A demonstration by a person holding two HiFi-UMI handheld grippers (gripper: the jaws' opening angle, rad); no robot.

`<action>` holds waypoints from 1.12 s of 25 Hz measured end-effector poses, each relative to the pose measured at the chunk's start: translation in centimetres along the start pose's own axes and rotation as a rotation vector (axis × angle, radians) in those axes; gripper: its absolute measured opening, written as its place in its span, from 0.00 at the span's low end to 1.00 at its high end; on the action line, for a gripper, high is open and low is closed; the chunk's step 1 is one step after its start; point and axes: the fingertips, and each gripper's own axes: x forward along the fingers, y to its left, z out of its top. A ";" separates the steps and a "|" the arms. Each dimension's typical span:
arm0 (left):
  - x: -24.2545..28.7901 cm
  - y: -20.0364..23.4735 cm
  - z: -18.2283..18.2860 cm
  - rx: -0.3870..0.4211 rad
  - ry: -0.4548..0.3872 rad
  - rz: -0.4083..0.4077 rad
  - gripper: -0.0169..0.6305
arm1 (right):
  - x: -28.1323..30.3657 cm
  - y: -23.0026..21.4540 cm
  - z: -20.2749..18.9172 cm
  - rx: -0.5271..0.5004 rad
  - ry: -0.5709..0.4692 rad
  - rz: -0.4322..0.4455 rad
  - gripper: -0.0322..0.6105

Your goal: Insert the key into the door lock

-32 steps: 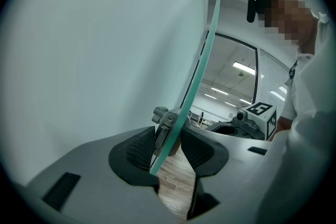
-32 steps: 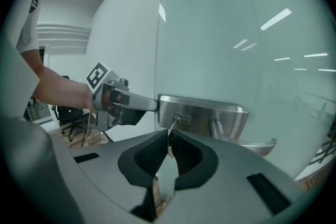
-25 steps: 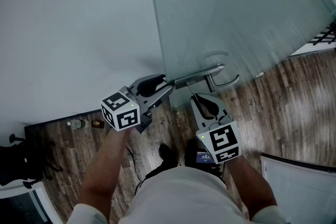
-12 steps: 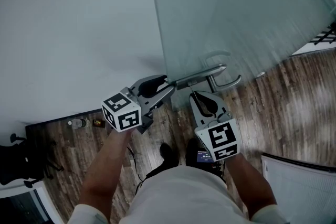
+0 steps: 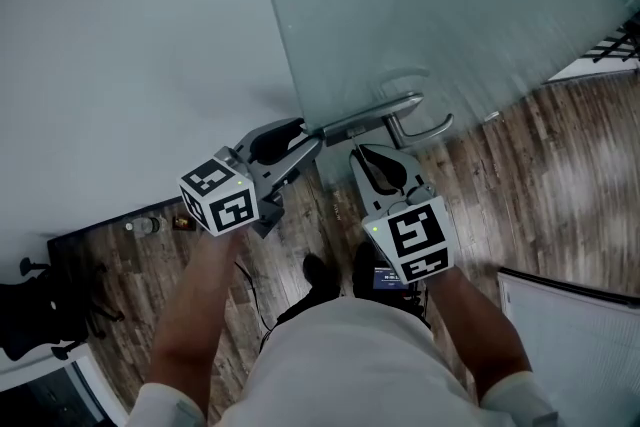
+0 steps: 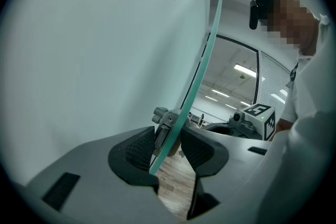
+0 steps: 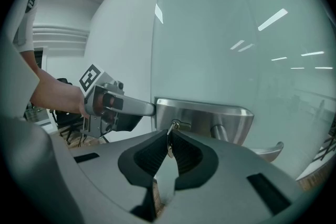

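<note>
The key [image 7: 169, 140] stands pinched between the right gripper's [image 7: 169, 152] closed jaws, its tip at the lock [image 7: 177, 125]. The left gripper [image 6: 168, 145] clamps the glass door's [image 6: 202, 60] edge beside the lock plate [image 7: 210, 115].

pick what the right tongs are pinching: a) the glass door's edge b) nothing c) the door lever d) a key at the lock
d: in the right gripper view the right tongs are shut on a thin metal key whose tip meets the steel lock plate.
</note>
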 end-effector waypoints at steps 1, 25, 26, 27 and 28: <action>0.0 0.0 0.0 0.001 0.001 -0.002 0.27 | 0.2 -0.1 0.1 0.000 0.000 0.000 0.09; 0.0 0.1 0.0 -0.007 -0.018 0.016 0.27 | 0.6 0.0 0.1 -0.005 -0.014 0.023 0.09; 0.0 0.1 0.0 -0.006 -0.018 0.019 0.27 | 0.6 0.0 0.1 -0.005 -0.016 0.024 0.10; 0.0 0.1 0.0 -0.004 -0.018 0.022 0.27 | 0.6 0.0 0.1 -0.004 -0.018 0.026 0.10; 0.0 0.2 0.0 -0.003 -0.018 0.026 0.27 | 0.6 0.1 0.1 -0.003 -0.020 0.027 0.10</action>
